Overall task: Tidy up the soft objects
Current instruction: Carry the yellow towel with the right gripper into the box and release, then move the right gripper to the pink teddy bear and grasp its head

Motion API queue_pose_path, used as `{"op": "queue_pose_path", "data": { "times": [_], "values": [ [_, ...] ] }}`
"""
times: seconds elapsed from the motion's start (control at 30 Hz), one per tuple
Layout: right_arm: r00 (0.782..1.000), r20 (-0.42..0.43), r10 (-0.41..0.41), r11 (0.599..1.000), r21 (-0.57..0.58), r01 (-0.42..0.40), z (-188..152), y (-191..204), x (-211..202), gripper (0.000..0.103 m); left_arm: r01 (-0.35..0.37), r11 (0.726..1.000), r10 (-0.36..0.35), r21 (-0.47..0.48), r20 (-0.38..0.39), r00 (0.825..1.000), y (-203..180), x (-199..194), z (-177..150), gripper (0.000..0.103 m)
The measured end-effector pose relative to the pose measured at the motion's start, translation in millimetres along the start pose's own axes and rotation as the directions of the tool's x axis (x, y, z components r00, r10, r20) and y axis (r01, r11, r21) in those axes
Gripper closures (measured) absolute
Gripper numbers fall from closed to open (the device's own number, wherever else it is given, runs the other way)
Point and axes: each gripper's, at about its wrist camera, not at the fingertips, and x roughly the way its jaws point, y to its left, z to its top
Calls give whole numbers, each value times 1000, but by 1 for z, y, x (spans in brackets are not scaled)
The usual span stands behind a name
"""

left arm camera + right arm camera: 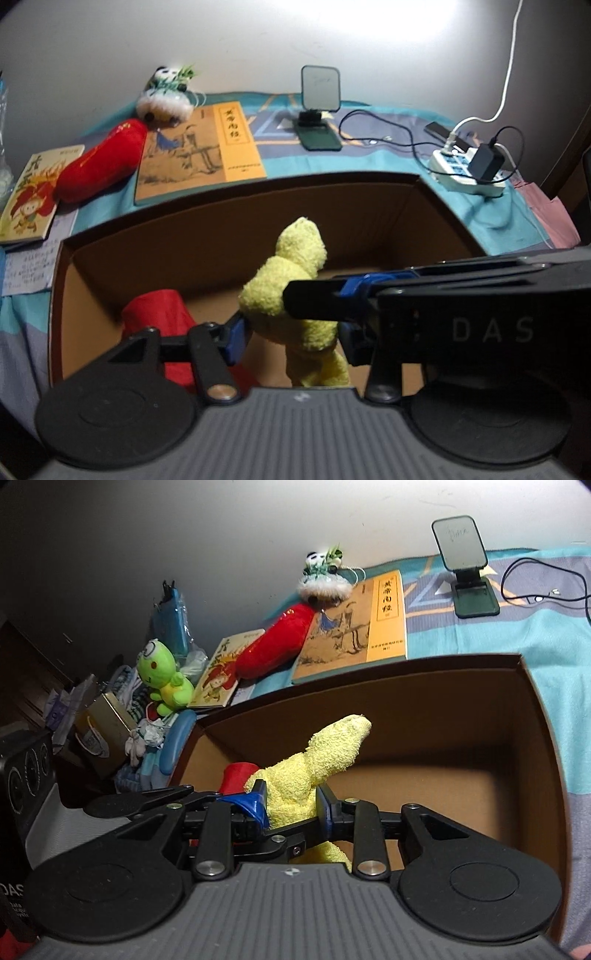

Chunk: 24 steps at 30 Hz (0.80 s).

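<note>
Above the open cardboard box [535, 716], both the left gripper [266, 314] and the right gripper [291, 805] were clamped on the yellow plush toy [317, 764], which hung lengthwise over the box floor beside a red item [159, 310].

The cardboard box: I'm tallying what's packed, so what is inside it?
Inside the cardboard box a red soft item sits near its left wall; the yellow plush hangs over the opening, held by both hand-held grippers. The floor beneath them is hidden.
</note>
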Motion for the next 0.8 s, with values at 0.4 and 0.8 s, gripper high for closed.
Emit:
{"op": "queue_pose_path", "data": {
  "times": [0.4,0.8],
  "values": [
    [993,32,-112,994,-10,112,3,12,26,89,-160,986,155,-44,-98,983,25,23,6,37],
    [967,229,-108,988,-81,129,-12,30,-35,89,-204,977,203,-59,-14,979,6,-35,1,36]
  ]
}}
